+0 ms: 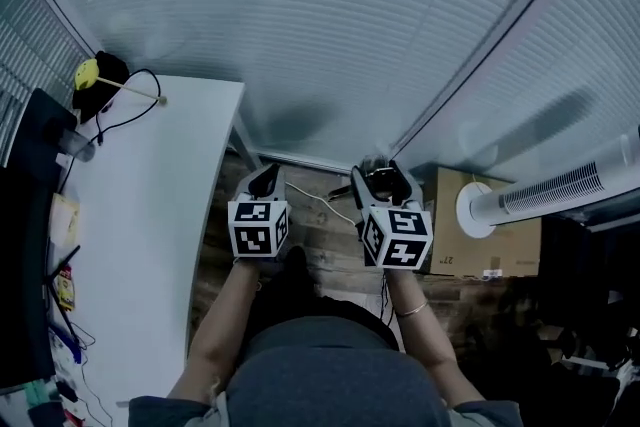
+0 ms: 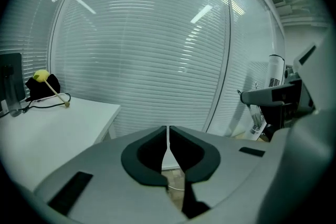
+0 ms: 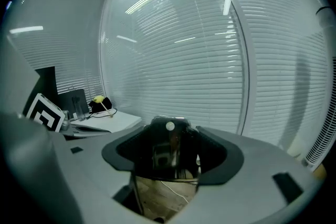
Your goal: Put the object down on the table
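We hold the right gripper (image 1: 378,177) with its fingers (image 3: 220,152) clamped on a clear object (image 3: 168,157). It looks like a small glass or jar, though we cannot tell which. It stands upright between the dark pads, its rim rises a little above them, and the floor and a white cable show through its lower part. In the head view it is only a shiny glint (image 1: 374,171) at the tip of that gripper. The fingers (image 2: 149,152) of our left gripper (image 1: 265,178) are together, with just a thin slit between them and nothing in it. Both grippers are held up in front of us, side by side and near each other, over the wooden floor (image 1: 320,250). That puts the clear object off the worktop (image 1: 150,215), to the right of its edge. The worktop is white and long. At its far end a yellow ball (image 1: 87,73) sits on a black lump with a thin stick and a black cable (image 1: 135,115) beside it, and a dark monitor (image 1: 25,245) stands along its left side. Closed white blinds (image 1: 330,35) cover the windows ahead. To our right a white tower fan (image 1: 560,185) stands near a cardboard box (image 1: 450,235) on the floor.
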{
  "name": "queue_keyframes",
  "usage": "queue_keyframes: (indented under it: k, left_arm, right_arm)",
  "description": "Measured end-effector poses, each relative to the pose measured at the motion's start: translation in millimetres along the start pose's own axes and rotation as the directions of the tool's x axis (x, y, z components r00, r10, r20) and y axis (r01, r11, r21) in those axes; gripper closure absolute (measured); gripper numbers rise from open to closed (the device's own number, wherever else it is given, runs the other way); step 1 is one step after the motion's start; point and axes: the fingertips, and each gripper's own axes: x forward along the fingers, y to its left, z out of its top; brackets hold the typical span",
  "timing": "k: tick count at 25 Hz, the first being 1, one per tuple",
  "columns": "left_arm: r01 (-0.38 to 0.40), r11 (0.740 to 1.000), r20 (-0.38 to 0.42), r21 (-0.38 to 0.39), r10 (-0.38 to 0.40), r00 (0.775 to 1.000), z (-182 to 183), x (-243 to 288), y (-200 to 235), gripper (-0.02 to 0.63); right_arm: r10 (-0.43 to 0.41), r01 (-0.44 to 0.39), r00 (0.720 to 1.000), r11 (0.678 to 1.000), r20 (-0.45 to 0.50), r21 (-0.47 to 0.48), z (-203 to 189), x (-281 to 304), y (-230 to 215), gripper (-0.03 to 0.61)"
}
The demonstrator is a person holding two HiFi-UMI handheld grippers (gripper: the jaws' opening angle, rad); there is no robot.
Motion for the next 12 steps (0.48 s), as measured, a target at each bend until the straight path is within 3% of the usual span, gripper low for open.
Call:
queue_keyframes:
  k: [12]
  left_arm:
    - [-0.109, 0.99, 0.0, -0.094, 0.11, 0.994, 17, 22, 94, 0.583]
  right_arm:
    - [0.126, -0.129, 0.991, 0.989, -0.042, -0.066, 31, 102, 63, 0.281]
